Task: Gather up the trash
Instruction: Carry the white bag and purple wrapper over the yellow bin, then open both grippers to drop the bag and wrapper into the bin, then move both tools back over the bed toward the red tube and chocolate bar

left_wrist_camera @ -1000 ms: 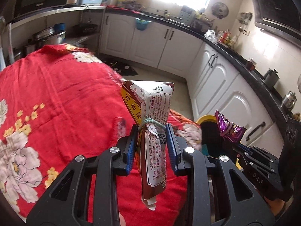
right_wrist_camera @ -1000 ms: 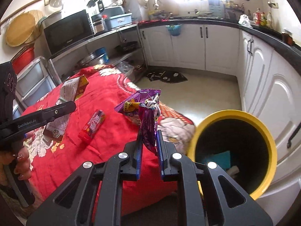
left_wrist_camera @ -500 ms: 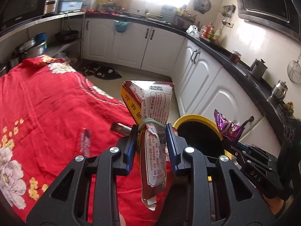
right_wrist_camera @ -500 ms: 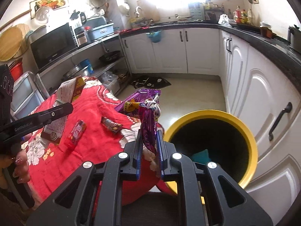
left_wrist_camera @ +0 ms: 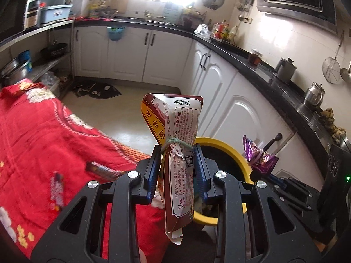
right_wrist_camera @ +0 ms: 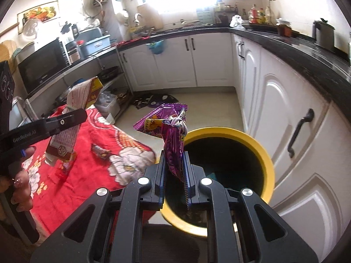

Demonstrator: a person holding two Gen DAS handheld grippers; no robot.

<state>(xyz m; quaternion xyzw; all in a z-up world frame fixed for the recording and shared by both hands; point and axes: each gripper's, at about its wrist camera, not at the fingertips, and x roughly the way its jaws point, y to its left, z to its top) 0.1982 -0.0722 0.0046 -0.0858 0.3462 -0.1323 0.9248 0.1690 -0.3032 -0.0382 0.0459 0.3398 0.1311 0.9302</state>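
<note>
The left tool (left_wrist_camera: pixel 177 171) is clamped on a tied brown packet (left_wrist_camera: pixel 177 144) and the right tool (right_wrist_camera: pixel 174 175) on a purple wrapper (right_wrist_camera: pixel 173 144), both near the yellow bin (right_wrist_camera: pixel 266 164).

Both tongs, left (left_wrist_camera: pixel 177 171) and right (right_wrist_camera: pixel 174 172), are clamped, raised side by side.

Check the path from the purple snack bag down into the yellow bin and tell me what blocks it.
Nothing visible does. The right hand-held gripper holds the purple snack bag over the near edge of the yellow bin, whose mouth is open. The left hand-held gripper with its brown seasoning packet stays over the red tablecloth.
</note>
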